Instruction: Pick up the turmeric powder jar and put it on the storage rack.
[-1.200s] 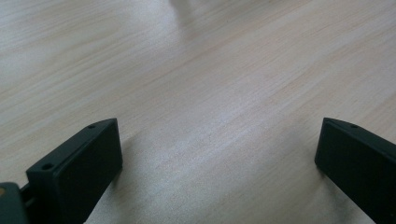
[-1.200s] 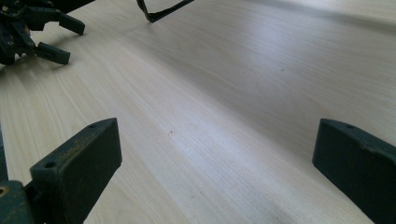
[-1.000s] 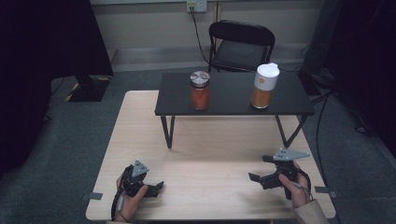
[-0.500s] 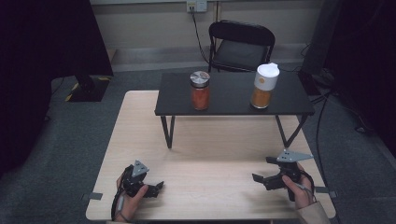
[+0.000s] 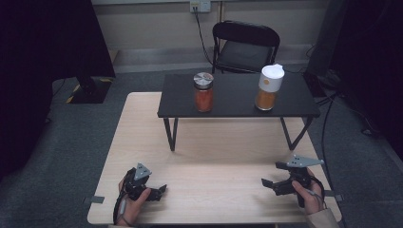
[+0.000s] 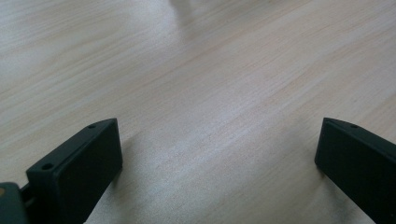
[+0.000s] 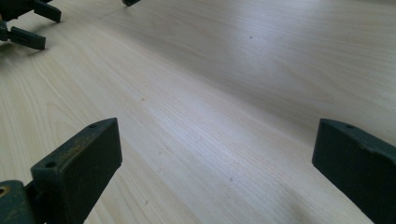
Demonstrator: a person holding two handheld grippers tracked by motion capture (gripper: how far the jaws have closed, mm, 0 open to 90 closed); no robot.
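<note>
A glass jar with a metal lid (image 5: 203,91) holds red-orange contents and stands on the small black table (image 5: 235,104). To its right stands a taller container with a white cap (image 5: 269,87) and orange contents. My left gripper (image 5: 160,190) rests low at the near left of the wooden table (image 5: 214,156), open, its jaws wide apart over bare wood (image 6: 210,116). My right gripper (image 5: 264,184) sits at the near right, open too, with nothing between its jaws (image 7: 215,116). The left gripper (image 7: 29,21) appears far off in the right gripper view.
A black folding chair (image 5: 244,42) stands behind the black table. A wall socket (image 5: 199,5) with a cable is on the back wall. Dark curtains flank both sides. Cables lie on the floor at the right (image 5: 328,114).
My right gripper has drifted slightly down and toward the near edge. The left gripper has stayed in place.
</note>
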